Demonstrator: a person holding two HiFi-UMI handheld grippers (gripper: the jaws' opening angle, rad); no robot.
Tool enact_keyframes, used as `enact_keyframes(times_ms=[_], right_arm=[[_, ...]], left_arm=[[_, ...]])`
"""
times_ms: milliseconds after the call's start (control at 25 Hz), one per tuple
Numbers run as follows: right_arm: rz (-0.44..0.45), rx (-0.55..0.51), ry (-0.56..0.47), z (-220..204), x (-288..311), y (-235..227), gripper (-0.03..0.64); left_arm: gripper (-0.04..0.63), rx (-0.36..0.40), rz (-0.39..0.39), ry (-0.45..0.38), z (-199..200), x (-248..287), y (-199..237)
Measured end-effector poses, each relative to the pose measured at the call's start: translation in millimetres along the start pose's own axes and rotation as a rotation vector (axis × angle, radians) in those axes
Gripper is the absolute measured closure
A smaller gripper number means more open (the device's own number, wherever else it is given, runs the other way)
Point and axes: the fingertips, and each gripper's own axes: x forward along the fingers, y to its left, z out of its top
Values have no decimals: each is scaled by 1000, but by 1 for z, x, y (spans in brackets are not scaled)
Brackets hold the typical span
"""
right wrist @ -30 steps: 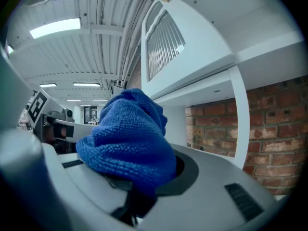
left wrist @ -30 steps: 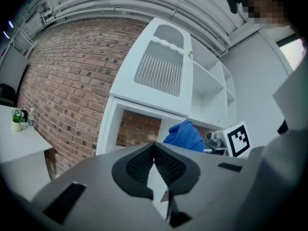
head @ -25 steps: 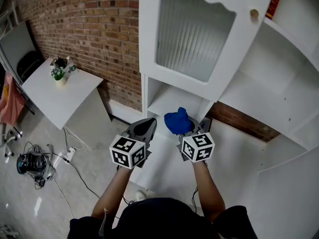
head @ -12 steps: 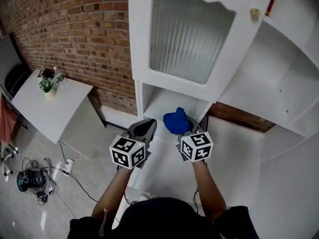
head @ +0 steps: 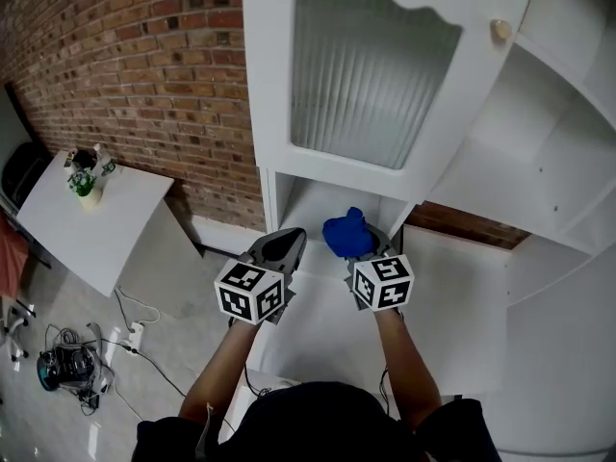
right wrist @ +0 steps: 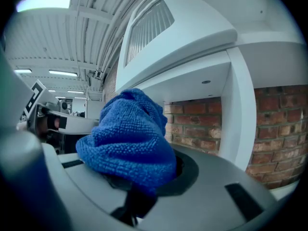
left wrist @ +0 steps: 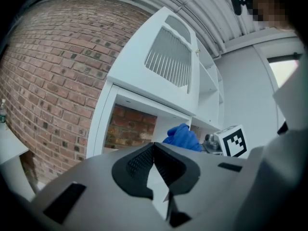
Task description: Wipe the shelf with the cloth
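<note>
Clamping bunched cloth [head: 348,234] in right tongs [head: 364,250] facing shelf [head: 313,203] for wiping; left tongs [head: 287,241] closed, empty, idle alongside.

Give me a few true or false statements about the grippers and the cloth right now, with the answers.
The right gripper grips a blue cloth. True.
The left gripper has its jaws wide apart. False: they are together, with nothing between them.
The cloth lies spread flat on the shelf. False: it is bunched up in the right gripper's jaws.
A small plant stands on the white table. True.
</note>
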Motion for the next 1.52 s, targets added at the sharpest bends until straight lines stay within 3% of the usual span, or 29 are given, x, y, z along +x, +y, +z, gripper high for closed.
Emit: enact_keyframes(times_ms=[400,880,1200,1520], right_arm=[[-38,-62,26,2,15,-4,540],[-66,-188,124,-22,49,-11,538],[-63,-269,212,-42,69,-19,538],[-115,-355,372,-69,79,-29,538]], left_arm=[[578,-15,-34,10,-3,11,7],[578,-13,-8,16,-10,12,30],[578,-8,5,32,-16,15,41],[578,-17,10,46,-21,17,48]])
